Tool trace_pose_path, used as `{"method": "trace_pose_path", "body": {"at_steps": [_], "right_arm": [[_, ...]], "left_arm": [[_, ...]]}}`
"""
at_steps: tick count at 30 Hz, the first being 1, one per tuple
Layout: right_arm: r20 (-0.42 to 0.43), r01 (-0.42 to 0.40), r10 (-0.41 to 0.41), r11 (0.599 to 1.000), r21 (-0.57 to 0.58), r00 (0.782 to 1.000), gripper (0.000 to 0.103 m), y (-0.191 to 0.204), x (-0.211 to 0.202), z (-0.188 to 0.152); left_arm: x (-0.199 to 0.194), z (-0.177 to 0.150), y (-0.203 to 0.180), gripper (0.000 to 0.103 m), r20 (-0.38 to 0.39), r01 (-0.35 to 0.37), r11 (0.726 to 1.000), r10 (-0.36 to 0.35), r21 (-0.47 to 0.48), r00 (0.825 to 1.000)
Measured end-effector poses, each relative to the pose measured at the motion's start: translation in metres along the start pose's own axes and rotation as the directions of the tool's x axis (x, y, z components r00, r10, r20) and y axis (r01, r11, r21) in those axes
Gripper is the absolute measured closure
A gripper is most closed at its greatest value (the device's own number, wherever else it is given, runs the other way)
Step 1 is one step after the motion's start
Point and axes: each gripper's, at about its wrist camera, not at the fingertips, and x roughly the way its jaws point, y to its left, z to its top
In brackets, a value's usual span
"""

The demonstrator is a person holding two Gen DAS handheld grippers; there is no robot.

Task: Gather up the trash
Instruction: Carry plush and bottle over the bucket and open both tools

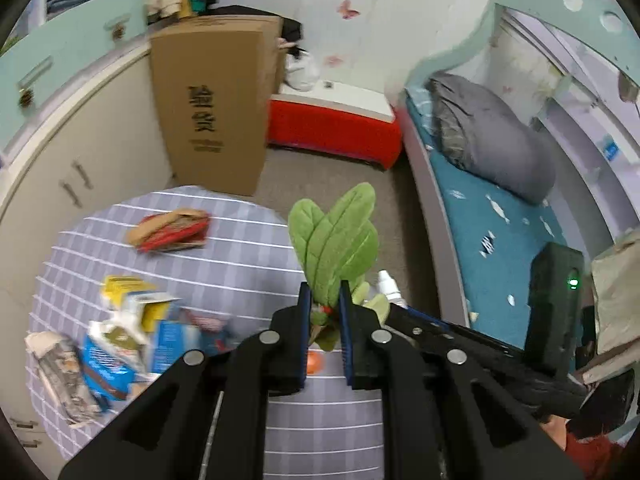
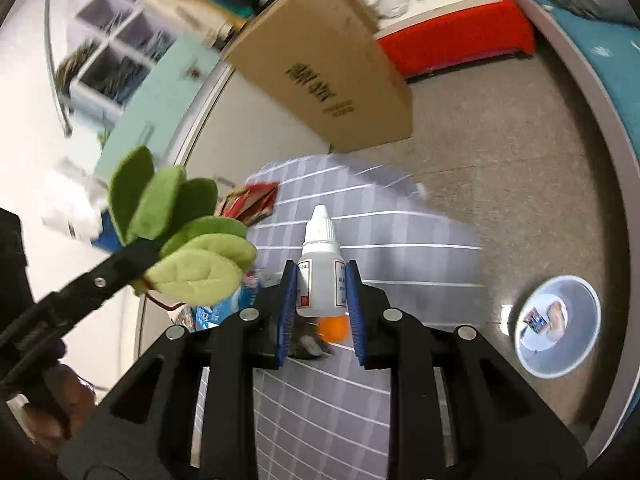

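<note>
Midway: left tongs (image 1: 325,312) grip a green plush leaf toy (image 1: 336,240), right tongs (image 2: 322,292) a white plastic dropper bottle (image 2: 320,264); crumpled wrappers (image 1: 116,336) remain lower left on the table (image 1: 248,248).

Soft, even indoor light fills both views, with only faint shadows. Fisheye bending curves the cabinet (image 1: 80,152) and bed (image 1: 492,216), and black vignette rings the corners. Motion blur smears the shelves (image 2: 116,40) and box (image 2: 324,76) in the right wrist view; packets (image 1: 132,332) at the tabletop's (image 1: 248,240) left edge are blurred.

green felt leaves (image 1: 334,240), white bottle (image 2: 320,268), grey tablecloth (image 1: 256,240) with white grid, red box (image 1: 334,128), brown carton (image 1: 216,108).
</note>
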Motion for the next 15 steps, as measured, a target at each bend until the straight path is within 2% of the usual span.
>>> {"method": "trace_pose_path", "body": {"at_steps": [3, 7, 9, 11, 15], "right_arm": [[0.012, 0.047, -0.047, 0.998, 0.044, 0.999, 0.079, -0.042, -0.032, -0.006], [-0.031, 0.151, -0.148, 0.981, 0.126, 0.989, 0.079, -0.118, -0.063, -0.031], [-0.062, 0.202, -0.195, 0.967, 0.154, 0.979, 0.079, -0.153, -0.074, -0.047], [-0.102, 0.255, -0.240, 0.950, 0.182, 0.965, 0.079, -0.189, -0.079, -0.065], [-0.155, 0.309, -0.278, 0.919, 0.245, 0.948, 0.079, -0.242, -0.074, -0.090]], "left_arm": [[0.026, -0.009, -0.047, 0.090, -0.058, 0.037, 0.998, -0.034, 0.043, 0.998], [0.073, -0.034, -0.100, 0.090, -0.171, 0.101, 0.993, -0.089, 0.062, 0.981], [0.105, -0.054, -0.127, 0.090, -0.234, 0.141, 0.989, -0.124, 0.055, 0.964], [0.135, -0.074, -0.147, 0.090, -0.290, 0.150, 0.987, -0.128, 0.052, 0.948], [0.195, -0.115, -0.175, 0.090, -0.401, 0.133, 0.990, -0.101, 0.054, 0.910]]}}
